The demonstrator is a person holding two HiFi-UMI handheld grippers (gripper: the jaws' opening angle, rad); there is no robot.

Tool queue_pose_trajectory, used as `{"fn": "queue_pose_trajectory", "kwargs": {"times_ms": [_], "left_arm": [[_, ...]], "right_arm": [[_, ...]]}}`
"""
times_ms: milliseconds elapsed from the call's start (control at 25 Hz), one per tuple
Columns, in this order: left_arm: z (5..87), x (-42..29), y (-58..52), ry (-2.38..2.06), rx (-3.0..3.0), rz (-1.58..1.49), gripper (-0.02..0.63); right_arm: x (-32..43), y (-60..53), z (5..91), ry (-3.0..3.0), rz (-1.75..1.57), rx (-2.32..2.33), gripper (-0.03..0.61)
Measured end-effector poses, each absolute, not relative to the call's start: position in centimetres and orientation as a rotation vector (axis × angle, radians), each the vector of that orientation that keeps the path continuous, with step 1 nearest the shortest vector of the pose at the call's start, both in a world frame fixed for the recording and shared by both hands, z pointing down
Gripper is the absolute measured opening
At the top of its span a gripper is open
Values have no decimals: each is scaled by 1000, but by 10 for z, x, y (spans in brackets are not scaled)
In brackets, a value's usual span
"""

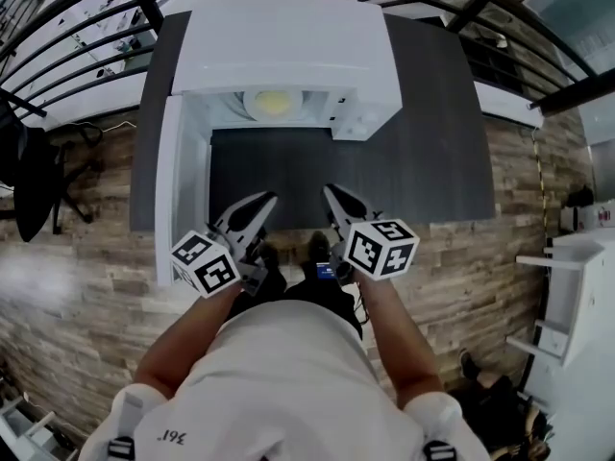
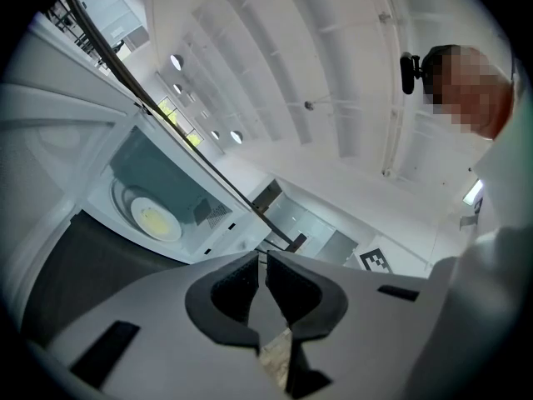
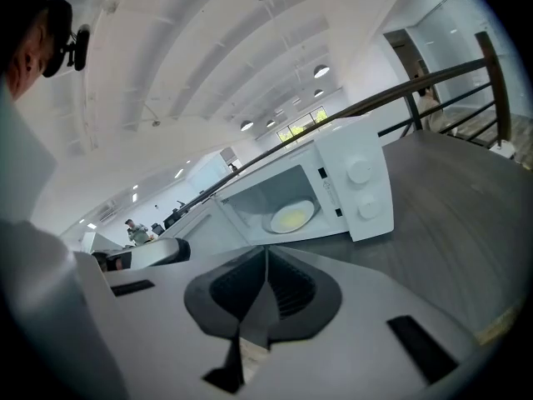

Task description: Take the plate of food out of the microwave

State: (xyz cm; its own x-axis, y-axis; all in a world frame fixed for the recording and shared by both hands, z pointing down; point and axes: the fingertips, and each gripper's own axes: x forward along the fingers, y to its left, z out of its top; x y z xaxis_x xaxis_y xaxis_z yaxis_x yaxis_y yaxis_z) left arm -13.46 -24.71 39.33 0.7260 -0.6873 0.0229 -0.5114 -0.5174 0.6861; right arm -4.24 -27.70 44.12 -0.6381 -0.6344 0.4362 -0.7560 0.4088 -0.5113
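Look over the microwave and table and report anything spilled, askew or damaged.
Nothing stands out. The microwave sits square on the dark table, its door swung open, and the plate of food lies flat inside. No spill or damage shows.

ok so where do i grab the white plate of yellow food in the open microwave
Probably grip the near rim of the white round plate of yellow food, coming straight in from the front through the open doorway. It lies flat inside the white microwave, whose walls close every other side.
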Motion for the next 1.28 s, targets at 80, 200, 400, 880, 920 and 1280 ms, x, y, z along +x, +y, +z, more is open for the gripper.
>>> {"fn": "queue_pose_trajectory", "kwargs": {"times_ms": [80,200,400,880,920,1280], "left_arm": [[394,-134,-256,-929,2225,-328,14],[400,-136,-273,-979,2196,-335,14],[417,-137,-304,-1047,2142,-344,14],[483,-152,-365,-1154,1980,-255,54],[489,-154,-370,-1159,1969,-248,52],[523,-169,-396,-1187,1892,-180,52]], "right_arm": [[-43,-287,446,-2479,1042,1221,-8],[-47,-307,453,-2467,1033,1201,-8],[-52,-343,474,-2441,1050,1202,-8],[-84,-425,533,-2328,1323,1287,54],[-88,-433,537,-2321,1342,1297,60],[-111,-477,556,-2260,1452,1425,80]]}}
